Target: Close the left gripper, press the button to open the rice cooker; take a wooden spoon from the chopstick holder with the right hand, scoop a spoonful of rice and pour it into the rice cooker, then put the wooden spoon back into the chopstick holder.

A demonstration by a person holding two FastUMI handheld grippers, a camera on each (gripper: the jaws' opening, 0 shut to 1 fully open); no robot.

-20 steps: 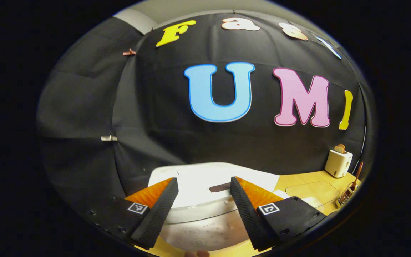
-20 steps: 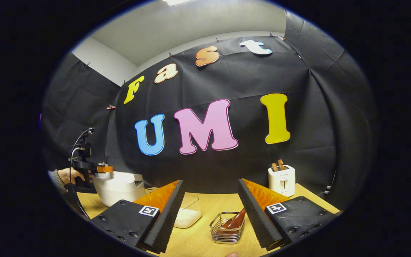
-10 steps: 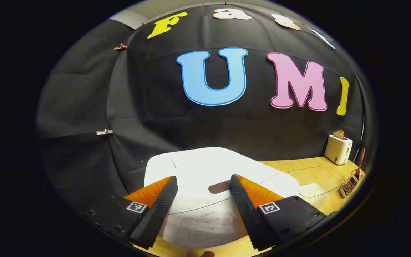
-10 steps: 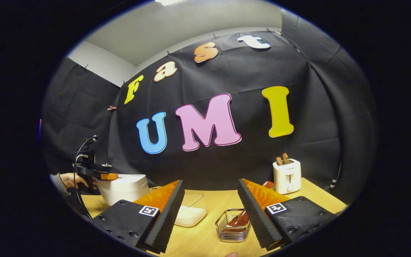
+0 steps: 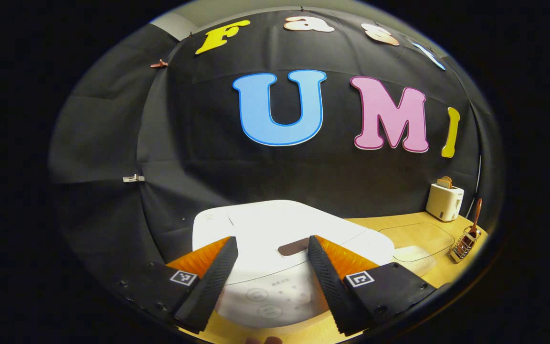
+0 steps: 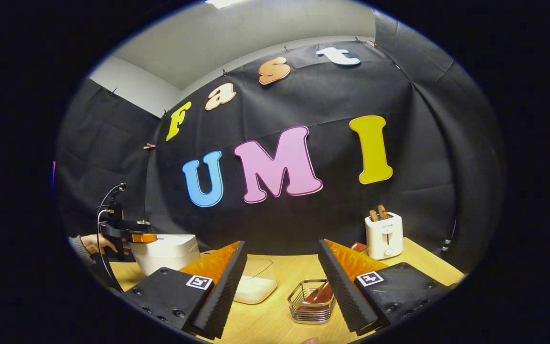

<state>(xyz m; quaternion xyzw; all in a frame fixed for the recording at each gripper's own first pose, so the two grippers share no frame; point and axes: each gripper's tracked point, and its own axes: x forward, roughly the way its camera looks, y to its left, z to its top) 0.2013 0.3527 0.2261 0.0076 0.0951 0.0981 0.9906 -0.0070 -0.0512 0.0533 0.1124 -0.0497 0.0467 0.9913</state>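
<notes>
Left gripper (image 5: pixel 270 282) hangs over the near edge of the white, smooth, rounded plastic rice cooker (image 5: pixel 275 229), lid down; jaws wide apart, nothing held. The dark oblong button (image 5: pixel 294 248) sits between the fingers; probably stiff, wants a closed tip pressed square. Right gripper (image 6: pixel 280 286) gapes empty above the shiny wire chopstick holder (image 6: pixel 311 302). The brown wooden spoon (image 6: pixel 320 292) inside looks light and rigid; take it mid-handle.

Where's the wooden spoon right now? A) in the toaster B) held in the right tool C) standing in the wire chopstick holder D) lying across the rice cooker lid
C: the wooden spoon stands in the wire chopstick holder on the table, and the right tool is open with nothing between its fingers.
</notes>
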